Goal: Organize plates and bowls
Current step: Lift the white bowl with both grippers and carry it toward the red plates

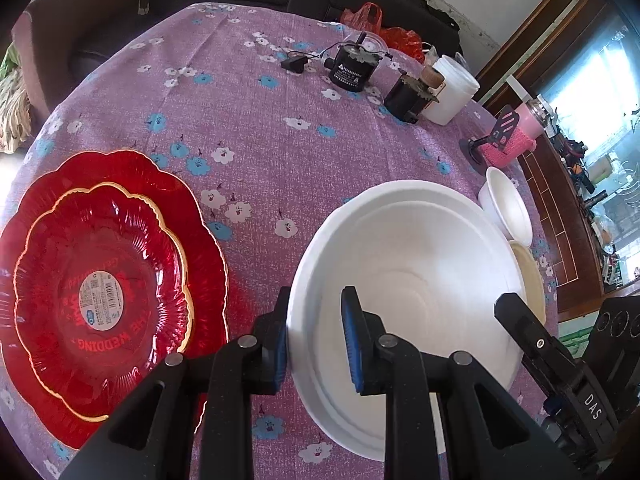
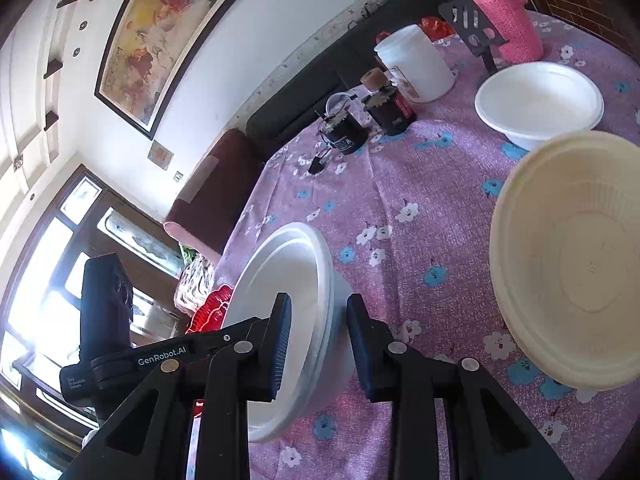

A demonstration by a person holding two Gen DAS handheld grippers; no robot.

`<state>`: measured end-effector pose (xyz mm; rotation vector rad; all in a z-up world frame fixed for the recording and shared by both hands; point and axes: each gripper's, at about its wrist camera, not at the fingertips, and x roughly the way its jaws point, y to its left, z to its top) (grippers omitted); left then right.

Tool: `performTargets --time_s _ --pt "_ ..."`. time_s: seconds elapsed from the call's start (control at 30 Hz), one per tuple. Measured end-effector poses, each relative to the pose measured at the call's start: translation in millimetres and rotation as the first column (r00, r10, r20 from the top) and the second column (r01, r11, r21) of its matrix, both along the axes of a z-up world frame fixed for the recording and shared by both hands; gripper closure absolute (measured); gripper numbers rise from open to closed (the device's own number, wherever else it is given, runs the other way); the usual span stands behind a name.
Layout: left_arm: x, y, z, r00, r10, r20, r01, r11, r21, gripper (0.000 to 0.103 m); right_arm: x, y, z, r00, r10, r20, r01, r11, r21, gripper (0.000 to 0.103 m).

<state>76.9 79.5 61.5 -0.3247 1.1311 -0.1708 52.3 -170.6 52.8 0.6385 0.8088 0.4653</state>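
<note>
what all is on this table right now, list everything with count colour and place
red plates: 2, red with gold rim, nested, table's left side
large white bowl: 1 or a stack, white, between both grippers
cream bowl: 1, cream, right of the white bowl
small white bowl: 1, white, beyond the cream bowl
white tub: 1, white, far edge
pink bottle: 1, pink knit sleeve, far right
black motors: 2, black, far side
tablecloth: 1, purple floral
left gripper: straddling white bowl's rim
right gripper: straddling the opposite rim

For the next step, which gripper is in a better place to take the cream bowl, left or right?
Right. In its view the cream bowl is close, just right of the right gripper. The left gripper straddles the big white bowl's near rim, and that bowl lies between.
</note>
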Motion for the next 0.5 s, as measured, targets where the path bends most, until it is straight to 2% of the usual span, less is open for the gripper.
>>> performTargets --time_s 0.2,0.43,0.5 --pt "-16.7 12.8 21.6 0.997 0.024 0.069 -0.023 1.000 -0.013 0.082 -9.7 16.2 26.5 0.999 0.019 0.046 -0.017 0.998 -0.061 0.071" --pt "-36.5 44.0 44.4 0.987 0.077 0.144 -0.075 0.997 -0.023 0.081 -10.2 50.9 34.5 0.997 0.065 0.037 -0.061 0.992 -0.109 0.071" --pt "-40.0 55.8 46.8 0.984 0.097 0.152 -0.092 0.995 -0.035 0.077 -10.3 63.2 36.8 0.996 0.084 0.038 -0.079 0.990 -0.121 0.071"
